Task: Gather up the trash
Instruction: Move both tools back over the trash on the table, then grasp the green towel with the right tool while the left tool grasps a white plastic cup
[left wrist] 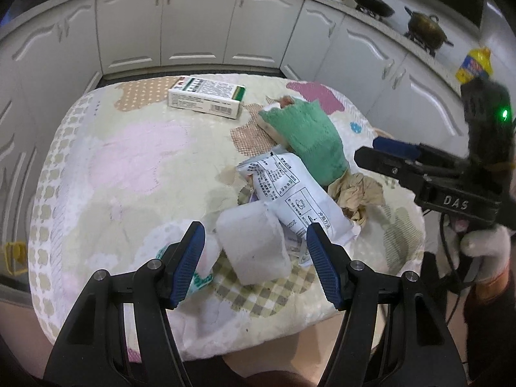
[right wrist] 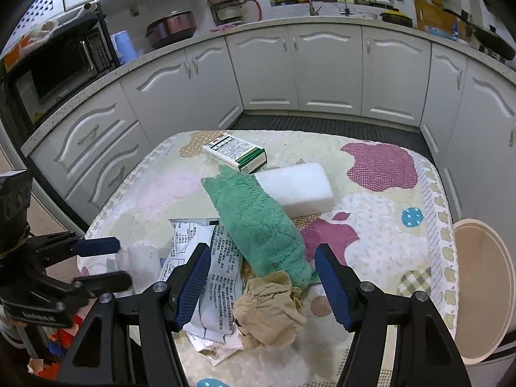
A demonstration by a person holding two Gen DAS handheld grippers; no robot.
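A pile of trash lies on the quilted table (left wrist: 129,167). A white foam block (left wrist: 254,242) sits right in front of my open left gripper (left wrist: 254,258), between its jaws' line. Behind it lie a printed white packet (left wrist: 290,190), a crumpled brown paper (left wrist: 354,193) and a green cloth (left wrist: 306,138). A white and green carton (left wrist: 206,96) lies at the far side. My right gripper (right wrist: 261,287) is open above the brown paper (right wrist: 271,309), with the green cloth (right wrist: 258,222) and the printed packet (right wrist: 216,277) under it. A bigger white block (right wrist: 300,190) lies beyond. The left gripper (right wrist: 103,262) shows open at the left.
A beige round bin (right wrist: 483,290) stands at the table's right edge. White kitchen cabinets (right wrist: 322,71) curve around the table, with a microwave (right wrist: 61,67), pots and pans on the counter. The right gripper (left wrist: 429,174) shows at the right of the left wrist view, held by a gloved hand (left wrist: 487,251).
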